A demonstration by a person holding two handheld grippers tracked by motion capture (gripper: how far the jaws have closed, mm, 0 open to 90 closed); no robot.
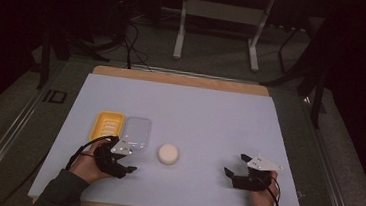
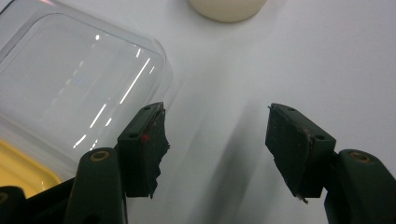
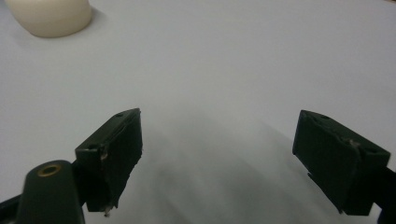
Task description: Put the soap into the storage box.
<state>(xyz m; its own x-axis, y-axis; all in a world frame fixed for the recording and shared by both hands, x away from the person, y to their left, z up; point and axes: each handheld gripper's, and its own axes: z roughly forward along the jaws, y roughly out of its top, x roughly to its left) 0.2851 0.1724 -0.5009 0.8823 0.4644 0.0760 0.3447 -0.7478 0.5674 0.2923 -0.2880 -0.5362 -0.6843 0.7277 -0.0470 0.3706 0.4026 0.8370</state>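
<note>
A round white soap bar [image 1: 168,153] lies on the pale mat [image 1: 205,110], a little left of its middle. Left of it rests a clear plastic lid [image 1: 136,133], and a yellow soap dish [image 1: 107,125] lies against the lid's far side. My left gripper [image 1: 129,160] hovers open just in front of the lid, jaws pointing right toward the soap. In the left gripper view, the lid [image 2: 70,93] is beside the left jaw, the yellow dish [image 2: 21,172] shows beneath it, and the soap [image 2: 228,8] is ahead. My right gripper [image 1: 234,165] is open at the right, empty; its view has the soap [image 3: 49,16] far ahead on the left.
The mat covers a wooden table [image 1: 183,79]. Behind the table, white stand legs [image 1: 179,37] and cables [image 1: 131,38] lie on the grey floor. The back and right parts of the mat are bare.
</note>
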